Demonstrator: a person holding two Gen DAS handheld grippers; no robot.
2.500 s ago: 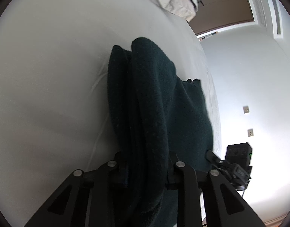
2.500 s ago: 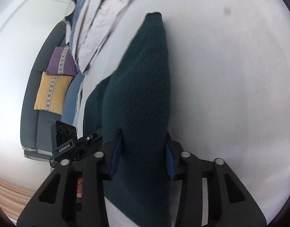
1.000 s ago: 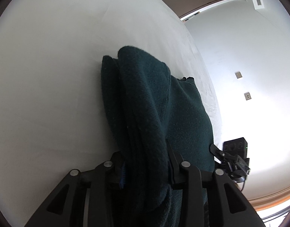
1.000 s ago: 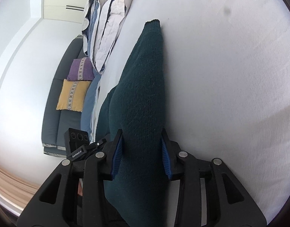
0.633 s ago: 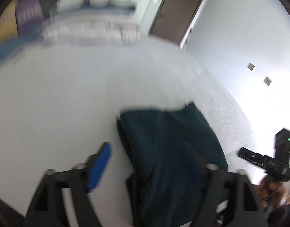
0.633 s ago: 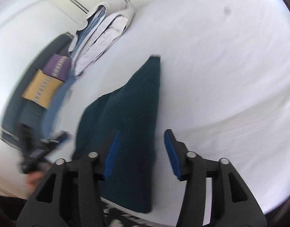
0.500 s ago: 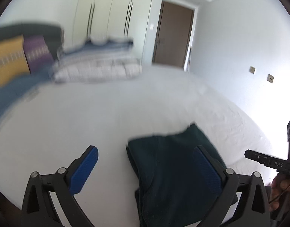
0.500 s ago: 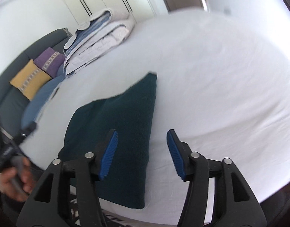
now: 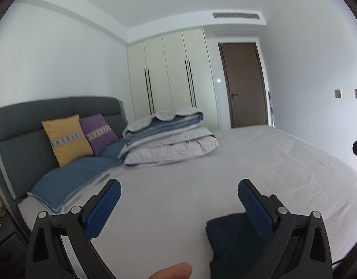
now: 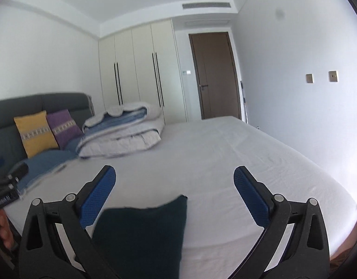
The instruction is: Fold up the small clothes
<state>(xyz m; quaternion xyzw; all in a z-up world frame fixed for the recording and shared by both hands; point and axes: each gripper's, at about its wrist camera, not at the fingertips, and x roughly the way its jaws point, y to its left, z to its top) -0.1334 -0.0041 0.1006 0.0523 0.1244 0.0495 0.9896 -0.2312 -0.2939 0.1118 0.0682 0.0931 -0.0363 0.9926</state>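
Observation:
The dark green knitted garment (image 10: 143, 232) lies folded flat on the white bed sheet (image 10: 225, 162), near the front edge. In the left wrist view the garment (image 9: 227, 239) shows at the lower right, partly behind the right finger. My left gripper (image 9: 179, 183) hangs open above the bed, level, with nothing between its blue pads. My right gripper (image 10: 175, 169) is opening its jaws wide above the garment and apart from it, with nothing in its grip.
A folded duvet (image 9: 169, 137) lies at the bed's far side. A yellow cushion (image 9: 66, 137), a purple cushion (image 9: 98, 132) and a blue pillow (image 9: 73, 176) rest against the grey headboard (image 9: 27, 125). Wardrobe (image 9: 169, 76) and brown door (image 9: 244, 83) stand behind. A fingertip (image 9: 171, 272) shows low.
Both grippers let go of the dark green garment, opened wide and rose, tilting from pointing down at the bed to level. The garment now lies folded on the sheet.

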